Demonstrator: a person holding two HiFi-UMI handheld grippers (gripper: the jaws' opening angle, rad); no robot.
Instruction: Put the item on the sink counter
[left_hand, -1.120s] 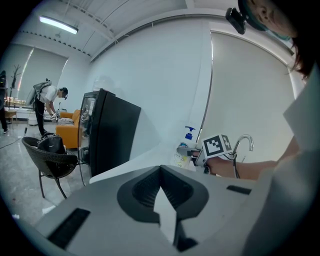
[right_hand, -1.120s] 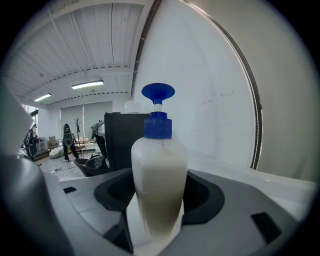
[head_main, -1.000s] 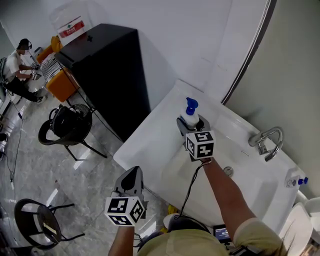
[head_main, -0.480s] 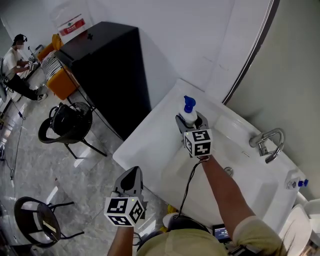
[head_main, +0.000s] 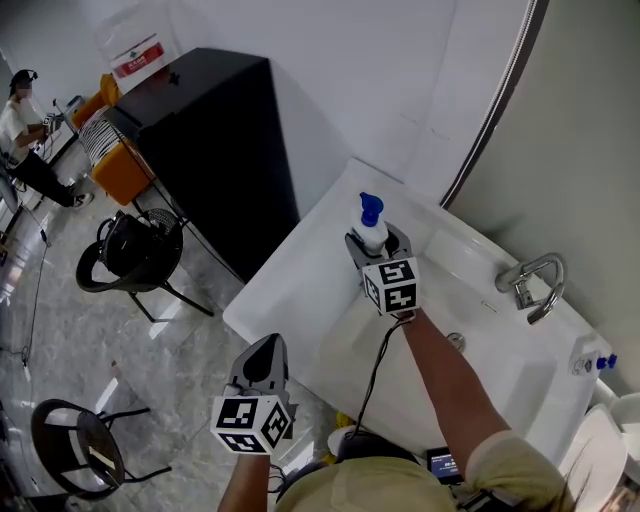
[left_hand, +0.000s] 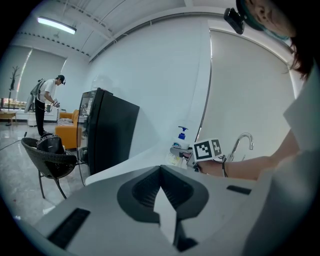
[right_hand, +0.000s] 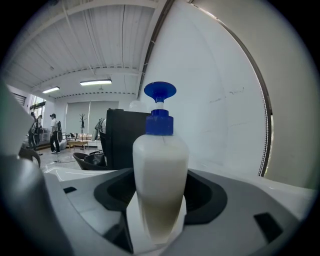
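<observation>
Pump bottle (head_main: 371, 232), blue-headed and upright, sits clamped by its white body between the jaws of our right tool (head_main: 376, 250). It is over the back left part of the white counter (head_main: 300, 290), beside the basin (head_main: 345, 345). Compared with a second ago, bottle and tool sit a shade further left and nearer the wall, away from the faucet (head_main: 530, 285). The grip looks unchanged. We read this as the carry closing on its set-down spot, with the release not yet made. We cannot tell whether the base touches the counter, since the tool hides it.

Our left tool (head_main: 262, 362) hangs low off the counter's front edge, its jaws pressed together on nothing, much where it was a second ago.

The counter is smooth, glossy and level where the bottle hovers, so we judge the bottle should stand steady once freed. Left of the counter a tall black cabinet (head_main: 220, 140) stands against the white wall. Beyond it we see a polished grey floor, a dark round chair (head_main: 135, 250), an orange seat (head_main: 120, 170) and a person (head_main: 20, 110) at far left.
</observation>
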